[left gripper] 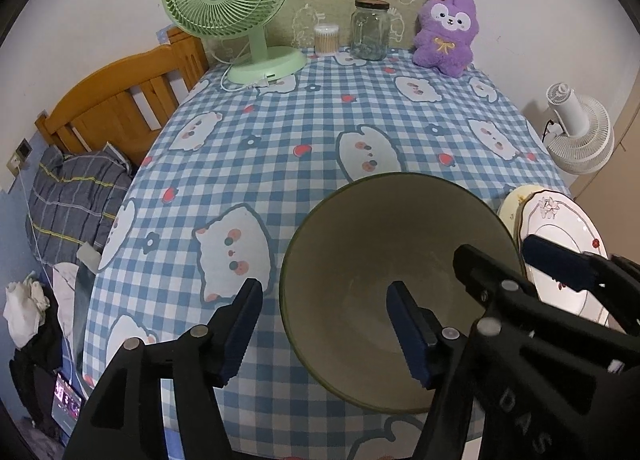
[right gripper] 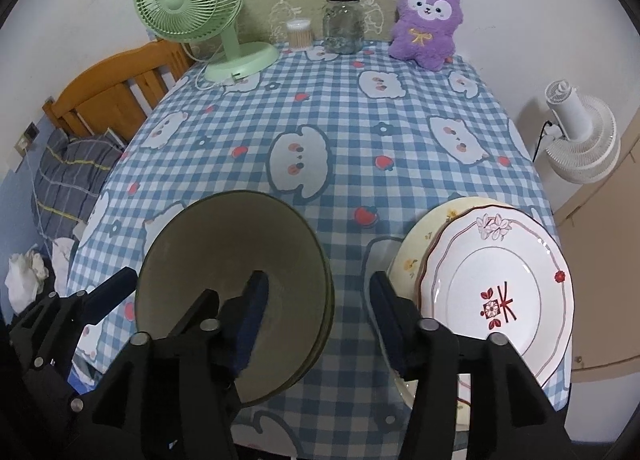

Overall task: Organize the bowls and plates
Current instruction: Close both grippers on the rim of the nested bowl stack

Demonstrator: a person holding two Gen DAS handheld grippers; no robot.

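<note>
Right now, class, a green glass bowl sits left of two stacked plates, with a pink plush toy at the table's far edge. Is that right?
One mistake: the plush toy is purple, not pink, as the right wrist view shows. The green glass bowl does sit left of the two stacked plates.

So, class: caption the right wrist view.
Open right gripper between stacked green bowls and stacked floral plates on gingham tablecloth.

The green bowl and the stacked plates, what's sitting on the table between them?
Nothing rests there: between the green bowl and the stacked plates lies bare checked tablecloth. One finger of the right gripper hangs over it, seen in the right wrist view.
</note>
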